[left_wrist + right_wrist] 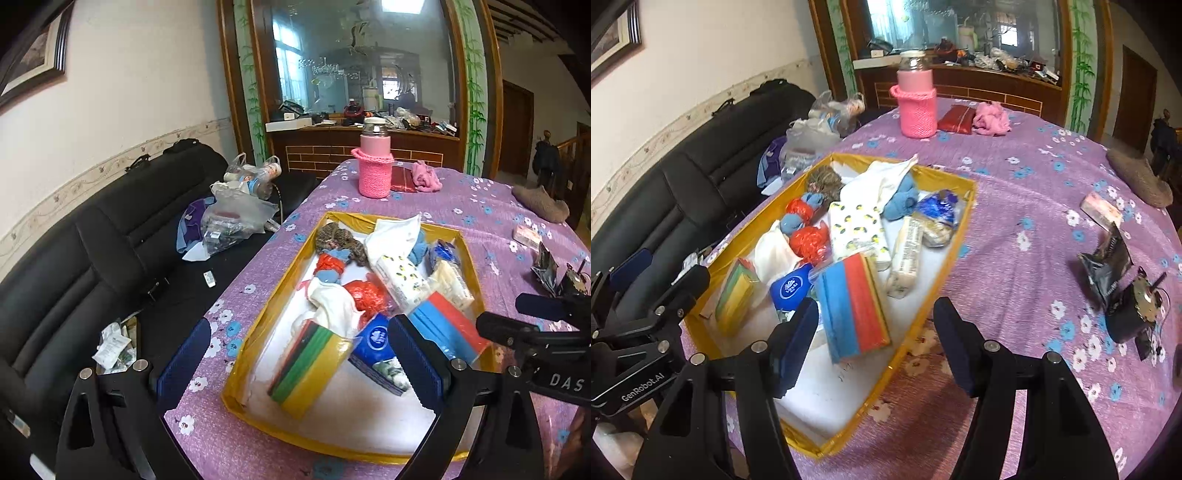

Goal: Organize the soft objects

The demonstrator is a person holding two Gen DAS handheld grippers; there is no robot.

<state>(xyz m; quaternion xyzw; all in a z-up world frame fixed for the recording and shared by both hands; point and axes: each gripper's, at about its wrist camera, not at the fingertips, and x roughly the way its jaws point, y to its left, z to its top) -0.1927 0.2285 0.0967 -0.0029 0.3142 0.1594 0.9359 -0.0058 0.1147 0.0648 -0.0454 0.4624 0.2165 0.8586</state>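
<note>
A yellow-rimmed box (255,325) (960,221) on the purple flowered tablecloth holds soft items. Among them are a green-and-yellow sponge pack (310,369) (735,295), a blue-and-red sponge pack (447,325) (855,306), a blue tissue pack (373,339), a lemon-print tissue pack (857,229), white cloths and red plastic bags. My left gripper (299,325) hovers over the box's near end, open wide and holding nothing. My right gripper (877,306) stands open above the blue-and-red pack, not touching it. A pink cloth (991,118), a brown knitted piece (1137,181) and a small pink pack (1100,210) lie outside the box.
A pink bottle in a knitted sleeve (373,166) and a red wallet (402,179) stand at the table's far side. A black foil bag (1108,266) and a small metal device (1145,306) sit on the right. A black sofa (92,258) with plastic bags runs along the left.
</note>
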